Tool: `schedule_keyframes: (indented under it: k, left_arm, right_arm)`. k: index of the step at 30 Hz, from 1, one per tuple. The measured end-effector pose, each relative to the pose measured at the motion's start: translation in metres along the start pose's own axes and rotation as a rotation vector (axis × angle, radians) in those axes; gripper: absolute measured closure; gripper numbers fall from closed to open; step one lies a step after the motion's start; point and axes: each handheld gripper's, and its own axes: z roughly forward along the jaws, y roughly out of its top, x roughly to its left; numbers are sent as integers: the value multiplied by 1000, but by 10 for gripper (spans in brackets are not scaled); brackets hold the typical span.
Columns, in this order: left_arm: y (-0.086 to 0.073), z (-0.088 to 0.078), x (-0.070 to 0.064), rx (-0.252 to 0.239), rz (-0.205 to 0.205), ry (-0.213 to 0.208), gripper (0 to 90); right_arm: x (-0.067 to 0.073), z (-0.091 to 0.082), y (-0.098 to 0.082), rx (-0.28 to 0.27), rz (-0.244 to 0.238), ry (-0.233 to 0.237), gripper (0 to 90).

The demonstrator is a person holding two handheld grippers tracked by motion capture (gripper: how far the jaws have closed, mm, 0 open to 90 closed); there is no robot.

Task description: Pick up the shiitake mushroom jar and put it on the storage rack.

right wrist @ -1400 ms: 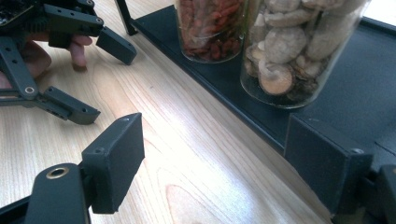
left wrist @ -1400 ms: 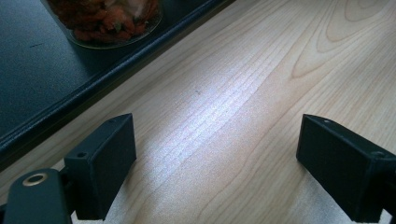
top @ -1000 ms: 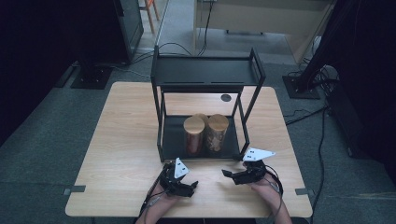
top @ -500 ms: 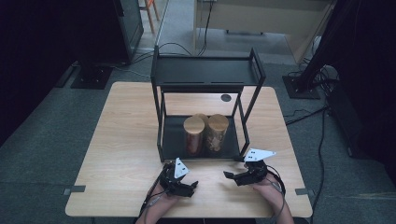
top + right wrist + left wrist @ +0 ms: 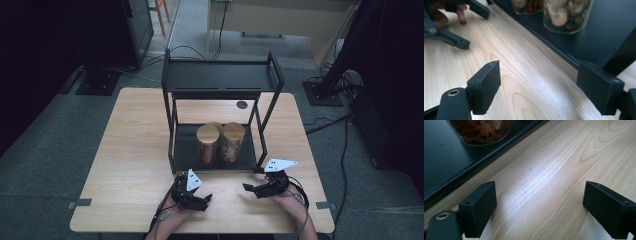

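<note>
Lately, right gripper (image 5: 248, 188) jaws opening wider, empty, left gripper (image 5: 207, 201) unmoved, released.

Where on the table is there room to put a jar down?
The table is bare left of the black rack and right of it. The rack's top shelf is bare. Its bottom shelf is crowded: two jars sit there.

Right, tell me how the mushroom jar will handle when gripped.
The mushroom jar looks like smooth glass, so probably slippery and breakable. Tall and narrow, it may tip if pushed high. Dried contents suggest it is fairly light.
</note>
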Motion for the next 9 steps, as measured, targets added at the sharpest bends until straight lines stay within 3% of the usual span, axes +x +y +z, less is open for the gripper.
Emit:
schedule_keyframes:
  k: [9]
  left_arm:
    - [0, 0, 0, 0, 0, 0, 122]
  right_arm:
    - [0, 2, 0, 8, 0, 3, 185]
